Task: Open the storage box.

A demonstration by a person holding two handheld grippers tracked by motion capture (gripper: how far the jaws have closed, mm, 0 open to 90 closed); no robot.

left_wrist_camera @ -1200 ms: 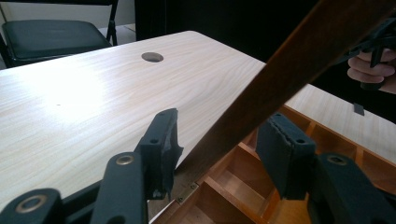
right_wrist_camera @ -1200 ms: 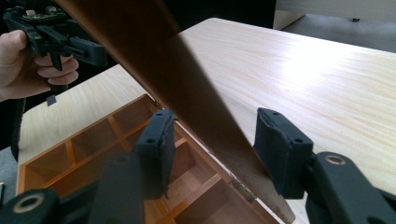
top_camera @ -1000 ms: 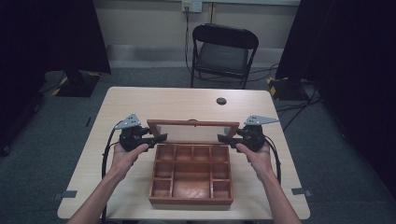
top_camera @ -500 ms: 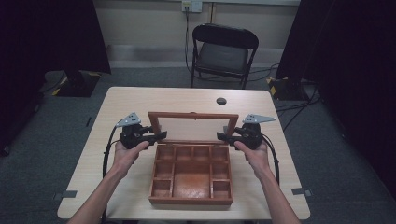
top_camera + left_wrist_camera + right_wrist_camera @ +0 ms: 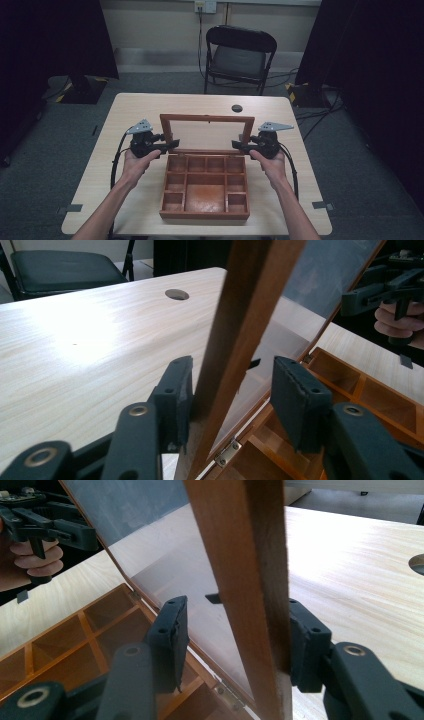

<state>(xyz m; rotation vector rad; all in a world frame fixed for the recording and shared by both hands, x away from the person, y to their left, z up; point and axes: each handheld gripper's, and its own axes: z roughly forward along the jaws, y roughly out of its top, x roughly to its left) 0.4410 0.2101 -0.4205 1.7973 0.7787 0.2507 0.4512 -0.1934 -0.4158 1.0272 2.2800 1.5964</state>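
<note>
At the middle of the tabletop (image 5: 125,165): wooden compartment box (image 5: 205,190), lid (image 5: 206,134) swung up on its rear hinges, standing roughly upright at the box's far edge. Lid is a wooden frame around a clear pane.

Left gripper (image 5: 169,145) at the lid's left frame rail, right gripper (image 5: 239,145) at the right rail, each held in one hand.

Left gripper view: rail (image 5: 235,340) sits between the fingers (image 5: 175,395); the left pad touches the wood, the other pad stands off from it on the pane side. So the fingers are apart around the rail, not clamped. A hinge (image 5: 227,452) shows at the lid's foot.

Right gripper view: same story mirrored. Rail (image 5: 245,595) between the fingers (image 5: 305,645), the right pad against the wood, the left pad clear of the pane. Fingers apart, not pinching.

Box compartments look bare. A small dark round hole (image 5: 236,108) in the tabletop sits beyond the lid. Black folding chair (image 5: 239,57) stands behind the table.
</note>
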